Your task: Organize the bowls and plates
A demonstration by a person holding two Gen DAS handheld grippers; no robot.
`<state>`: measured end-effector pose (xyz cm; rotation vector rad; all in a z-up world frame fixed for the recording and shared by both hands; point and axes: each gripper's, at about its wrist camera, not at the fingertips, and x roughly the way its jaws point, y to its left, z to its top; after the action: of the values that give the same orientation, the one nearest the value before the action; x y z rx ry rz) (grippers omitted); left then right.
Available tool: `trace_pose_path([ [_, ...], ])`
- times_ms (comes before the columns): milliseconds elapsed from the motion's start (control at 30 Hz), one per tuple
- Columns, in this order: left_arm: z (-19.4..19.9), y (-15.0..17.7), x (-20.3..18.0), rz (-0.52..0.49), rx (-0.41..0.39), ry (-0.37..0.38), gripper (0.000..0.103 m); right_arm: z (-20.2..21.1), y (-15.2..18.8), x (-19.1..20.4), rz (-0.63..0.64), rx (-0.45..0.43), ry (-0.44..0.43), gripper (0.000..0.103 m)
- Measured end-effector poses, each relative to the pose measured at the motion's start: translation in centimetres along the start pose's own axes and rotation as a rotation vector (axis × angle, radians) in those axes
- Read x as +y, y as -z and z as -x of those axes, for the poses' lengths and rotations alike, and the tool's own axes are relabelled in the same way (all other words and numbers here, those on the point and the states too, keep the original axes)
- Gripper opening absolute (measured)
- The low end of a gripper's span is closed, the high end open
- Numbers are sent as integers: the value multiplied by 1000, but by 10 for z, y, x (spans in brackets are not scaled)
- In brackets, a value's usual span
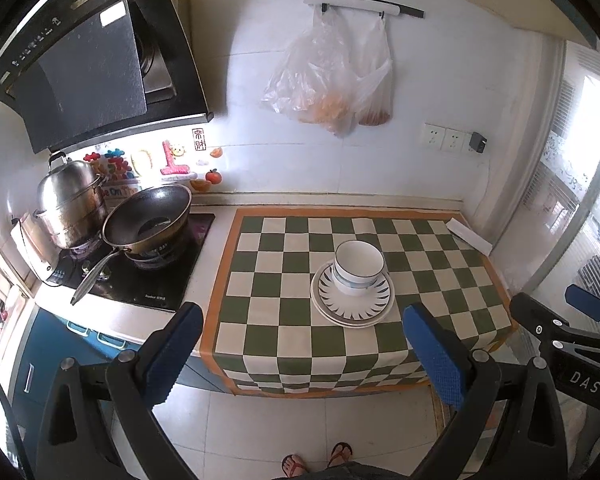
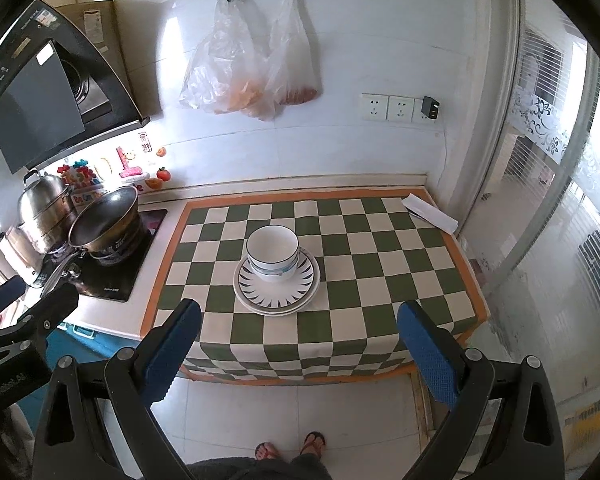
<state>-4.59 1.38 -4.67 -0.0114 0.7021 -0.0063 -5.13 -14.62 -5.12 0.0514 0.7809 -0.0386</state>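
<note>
Your left gripper (image 1: 300, 344) with blue pads is spread wide and holds nothing, and your right gripper (image 2: 298, 338) with blue pads is spread wide and empty too. Both hang in the air over the floor, back from the counter edge. Look out past the left gripper toward 12 o'clock: the white bowls with a blue band (image 1: 359, 266) sit stacked, one inside another, on the round white plates with dark leaf marks (image 1: 352, 300). From the right gripper the pile is also near 12 o'clock. It all rests on the green and white checkered cloth (image 1: 440, 280), well apart from you. At 10 o'clock are the dark frying pan (image 1: 150, 218) and the shiny steel pot (image 1: 70, 204) on the stove. The pile looks done, I think. If you reach in now, a pad could bump the tall bowls and tip them. The cloth hangs over the edge (image 2: 300, 364), so catching it could drag everything off.
</note>
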Motion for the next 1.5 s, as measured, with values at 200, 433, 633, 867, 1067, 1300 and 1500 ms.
trace_pose_path([
  [200,0,-2,-1,-7,1,5,102,0,0,0,0,-1,-1,100],
  [433,0,-2,-4,-13,-5,4,102,0,-4,-3,-4,-5,2,100],
  [633,-1,-4,-4,-18,-8,6,102,0,-5,-4,-3,-3,3,100],
  [867,1,-3,-3,-16,-8,3,102,0,-8,-6,-4,-6,4,100],
  [1067,1,-3,-3,-14,-7,7,102,-1,-9,-6,-3,-7,8,100],
  [1300,1,-3,-2,-12,-6,8,102,0,-13,-6,-7,-6,9,100],
  [1500,1,-4,4,-10,-8,9,102,0,-12,-5,-4,-7,11,100],
])
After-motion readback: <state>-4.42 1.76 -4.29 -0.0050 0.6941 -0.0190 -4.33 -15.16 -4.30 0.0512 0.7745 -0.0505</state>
